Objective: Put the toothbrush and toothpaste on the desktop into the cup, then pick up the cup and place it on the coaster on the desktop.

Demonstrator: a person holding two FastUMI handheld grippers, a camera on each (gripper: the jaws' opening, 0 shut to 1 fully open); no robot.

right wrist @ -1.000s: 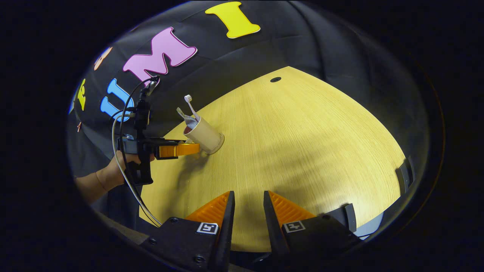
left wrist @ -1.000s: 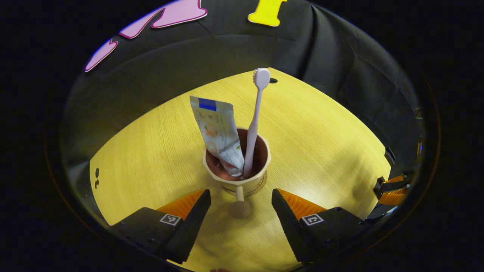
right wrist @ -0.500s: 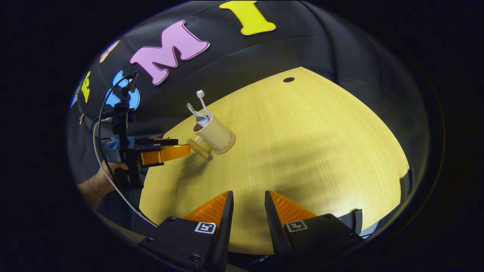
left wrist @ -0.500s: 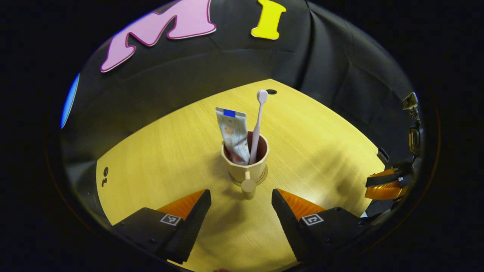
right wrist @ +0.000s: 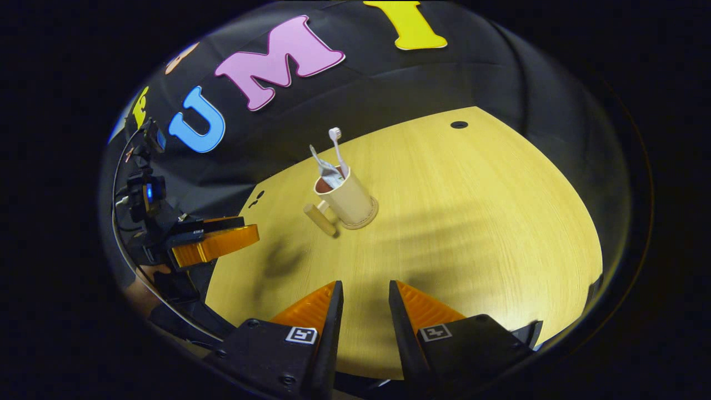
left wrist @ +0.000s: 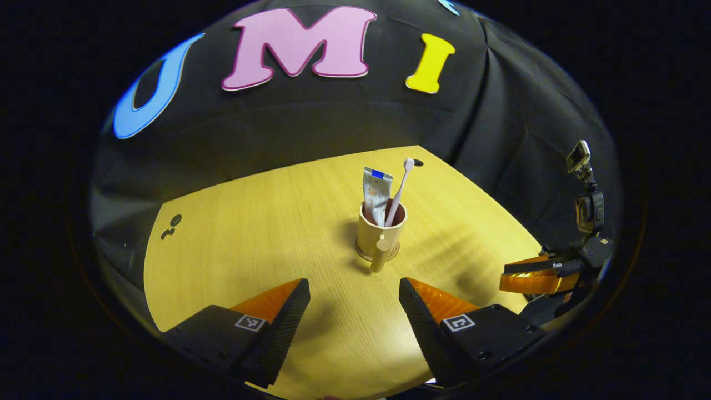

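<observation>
One cup [left wrist: 380, 233] is seen standing upright on one round coaster [left wrist: 364, 255] near the middle of the desktop [left wrist: 250, 239], whose surface is a pale wood-grain laminate with a curved edge. The cup is a smooth, matte cylinder, cream outside and reddish-brown inside, with a thick peg-like handle [left wrist: 380, 256] jutting from its side. Two things are held inside it: one flat, crimped toothpaste [left wrist: 376, 194] tube, printed and soft-looking, and one slim, pale toothbrush [left wrist: 401, 189], leaned bristle-end up against the rim.

Two grippers are counted. The left gripper [left wrist: 354, 311] is kept well back from the cup, its two wedge-shaped, ribbed fingers spread wide with nothing between them. The right gripper [right wrist: 365, 311] is also apart from the cup; its fingers are drawn near each other, a narrow gap is left between them, and nothing is pinched.

In the right gripper view, the coaster [right wrist: 371, 215] is seen as a thin disc under the cup [right wrist: 344, 195].
</observation>
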